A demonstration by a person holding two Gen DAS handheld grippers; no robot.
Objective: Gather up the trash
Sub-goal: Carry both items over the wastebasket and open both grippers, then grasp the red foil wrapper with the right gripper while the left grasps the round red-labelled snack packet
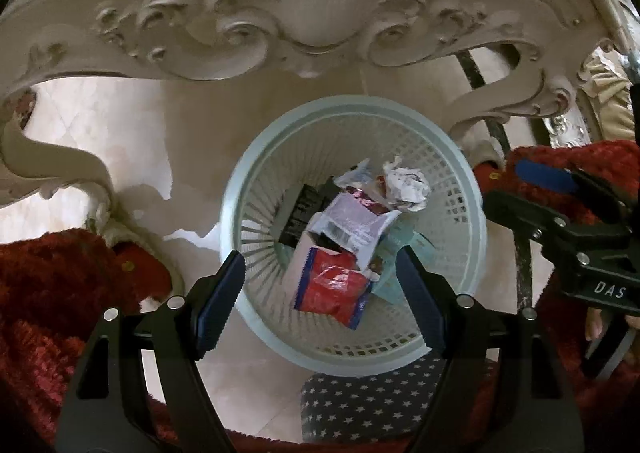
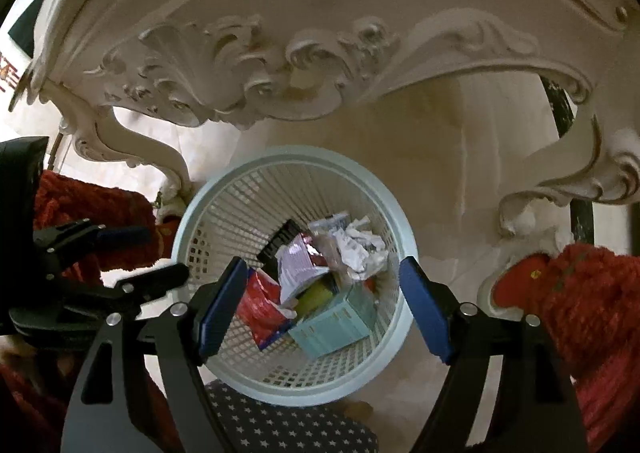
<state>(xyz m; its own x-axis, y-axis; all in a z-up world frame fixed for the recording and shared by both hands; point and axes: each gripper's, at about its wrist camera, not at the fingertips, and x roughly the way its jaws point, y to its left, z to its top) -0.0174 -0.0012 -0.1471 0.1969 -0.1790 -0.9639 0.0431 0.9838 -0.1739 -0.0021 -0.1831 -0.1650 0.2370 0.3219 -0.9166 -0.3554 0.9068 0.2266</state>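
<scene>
While the left gripper [image 1: 320,293] pointed down over the waste basket [image 1: 256,157], jaws stood wide and empty; red wrapper [image 1: 334,289] and crumpled paper [image 1: 406,187] lay inside. Right wrist view: right gripper [image 2: 322,307] also gaped empty above the basket, teal box [image 2: 336,323] inside.

This looks like a room in a home. A fancy white carved table [image 1: 280,33] stands on a shiny pale tile floor [image 1: 100,113], with a fluffy red rug [image 1: 48,285] beside it.
</scene>
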